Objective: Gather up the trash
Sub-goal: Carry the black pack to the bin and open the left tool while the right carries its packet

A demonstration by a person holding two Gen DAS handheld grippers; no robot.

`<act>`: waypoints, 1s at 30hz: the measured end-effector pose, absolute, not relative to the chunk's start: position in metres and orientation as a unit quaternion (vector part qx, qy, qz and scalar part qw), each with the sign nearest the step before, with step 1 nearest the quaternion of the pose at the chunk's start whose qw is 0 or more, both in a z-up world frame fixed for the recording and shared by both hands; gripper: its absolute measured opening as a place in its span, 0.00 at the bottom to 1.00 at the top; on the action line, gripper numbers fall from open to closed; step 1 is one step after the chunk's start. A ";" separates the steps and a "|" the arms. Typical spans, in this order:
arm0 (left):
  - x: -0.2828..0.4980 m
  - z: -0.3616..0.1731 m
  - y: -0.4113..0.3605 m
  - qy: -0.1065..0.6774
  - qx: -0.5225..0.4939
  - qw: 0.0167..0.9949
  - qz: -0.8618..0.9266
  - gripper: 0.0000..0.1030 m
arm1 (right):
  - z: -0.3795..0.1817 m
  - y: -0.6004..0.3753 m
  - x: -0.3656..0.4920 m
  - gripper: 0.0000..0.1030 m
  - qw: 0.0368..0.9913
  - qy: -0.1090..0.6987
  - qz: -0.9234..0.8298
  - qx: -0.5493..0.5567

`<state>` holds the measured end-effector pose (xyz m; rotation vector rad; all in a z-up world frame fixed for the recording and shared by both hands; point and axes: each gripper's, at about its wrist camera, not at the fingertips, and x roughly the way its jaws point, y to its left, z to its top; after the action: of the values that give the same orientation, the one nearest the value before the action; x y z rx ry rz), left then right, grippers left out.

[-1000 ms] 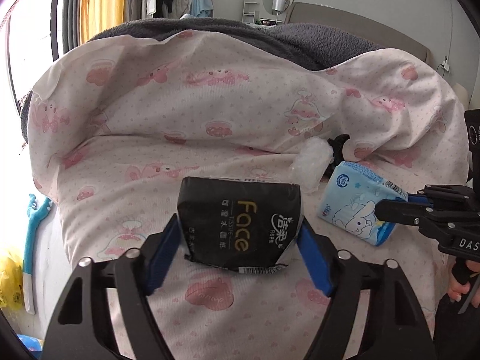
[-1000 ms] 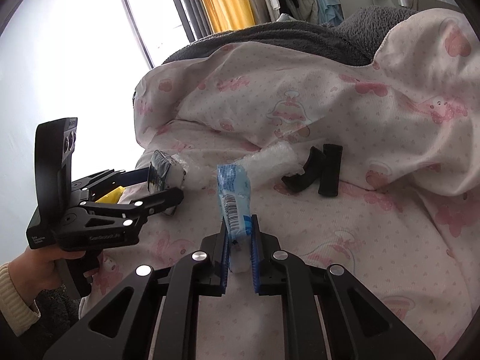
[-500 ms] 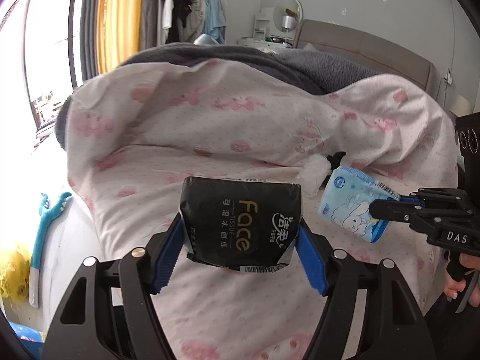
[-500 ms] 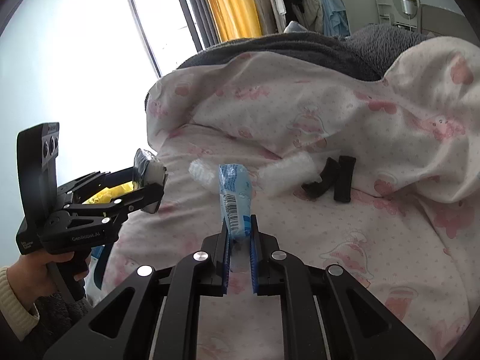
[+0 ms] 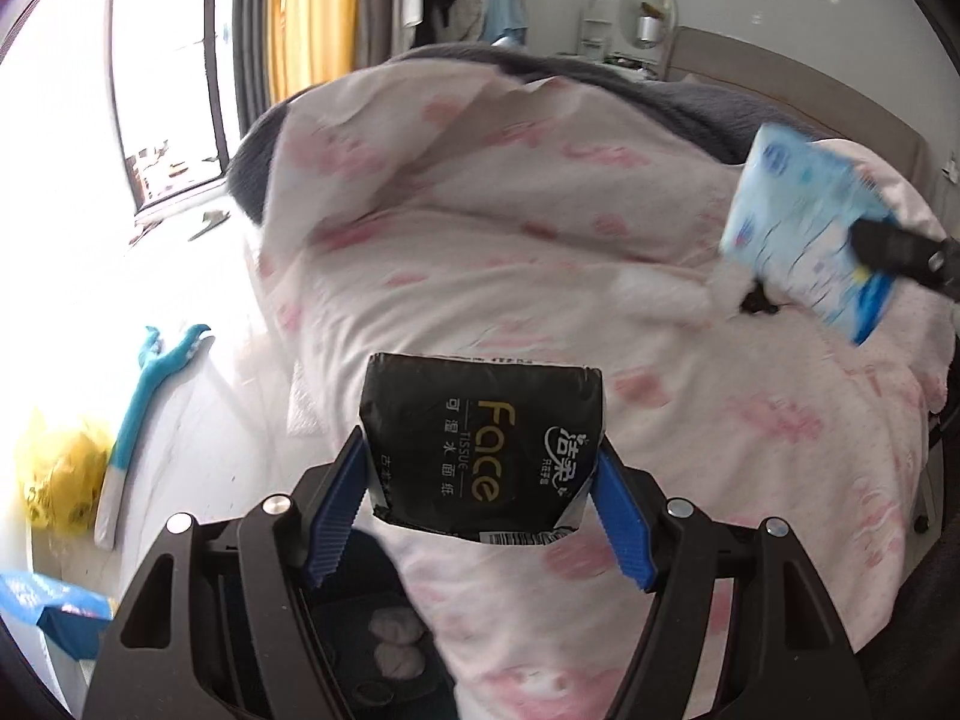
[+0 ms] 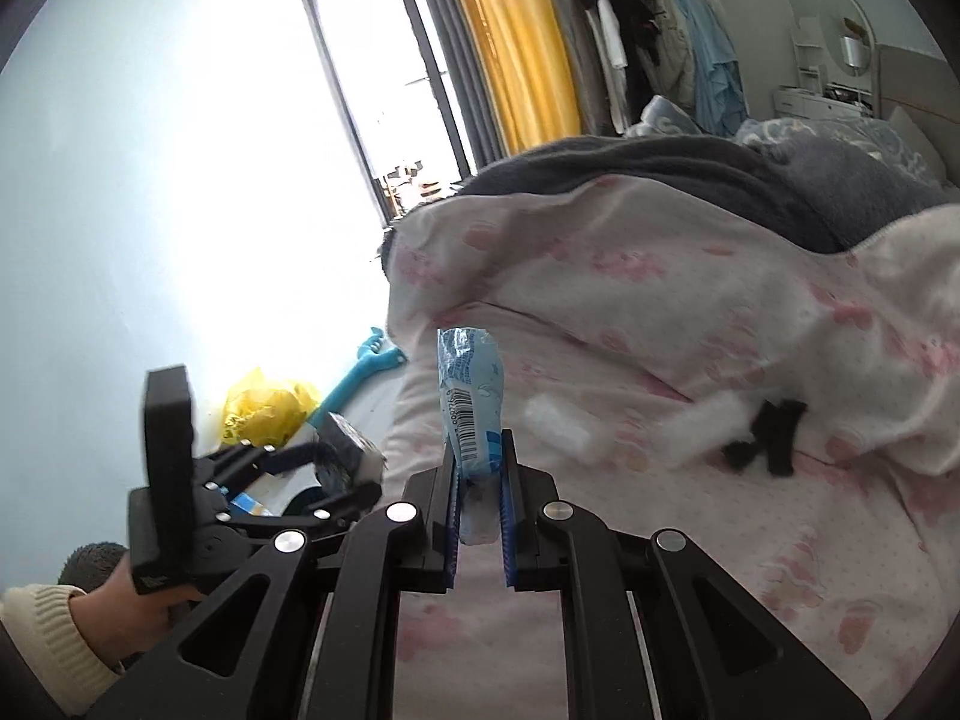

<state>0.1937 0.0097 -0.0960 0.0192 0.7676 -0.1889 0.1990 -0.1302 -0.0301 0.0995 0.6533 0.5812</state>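
My left gripper [image 5: 480, 483] is shut on a black tissue pack [image 5: 483, 441] marked "Face", held above the edge of the bed; a dark bin [image 5: 384, 630] with crumpled wads shows below it. My right gripper [image 6: 478, 483] is shut on a flattened light-blue tissue packet [image 6: 471, 402], which also appears blurred at the right of the left wrist view as the blue packet [image 5: 804, 228]. The left gripper [image 6: 336, 468] with its black pack shows low at the left of the right wrist view, held by a hand [image 6: 138, 606] in a cream sleeve.
On the pink patterned duvet [image 6: 660, 324] lie white plastic wrap [image 6: 558, 426], a white wad [image 6: 714, 420] and a black clip [image 6: 774, 432]. A yellow bag [image 5: 57, 480], a teal toy [image 5: 150, 372] and a blue box [image 5: 54, 612] lie on the floor by the window.
Both grippers have pulled back from the bed and swung left toward the window side, each still holding its pack. The blue packet has risen in the left wrist view; the floor and bin came into sight.
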 end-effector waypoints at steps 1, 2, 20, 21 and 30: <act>0.194 -0.100 0.016 0.379 0.008 0.921 -0.085 0.71 | -0.028 -0.124 0.198 0.11 0.904 0.315 0.285 0.047; 0.194 -0.103 0.022 0.385 0.007 0.920 -0.078 0.71 | -0.027 -0.118 0.197 0.11 0.902 0.316 0.289 0.046; 0.178 -0.168 0.129 0.473 -0.037 0.880 -0.002 0.71 | -0.049 0.010 0.196 0.11 0.852 0.375 0.365 0.009; 0.178 -0.173 0.133 0.481 -0.037 0.876 0.001 0.71 | -0.050 0.015 0.196 0.11 0.849 0.378 0.368 0.008; 0.170 -0.222 0.170 0.556 -0.069 0.828 0.016 0.72 | -0.062 0.064 0.195 0.11 0.830 0.407 0.381 -0.011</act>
<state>0.1701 0.1705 -0.2220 -0.1457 1.1816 0.0332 0.1950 0.0637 -0.0618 -0.0232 0.8641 0.8088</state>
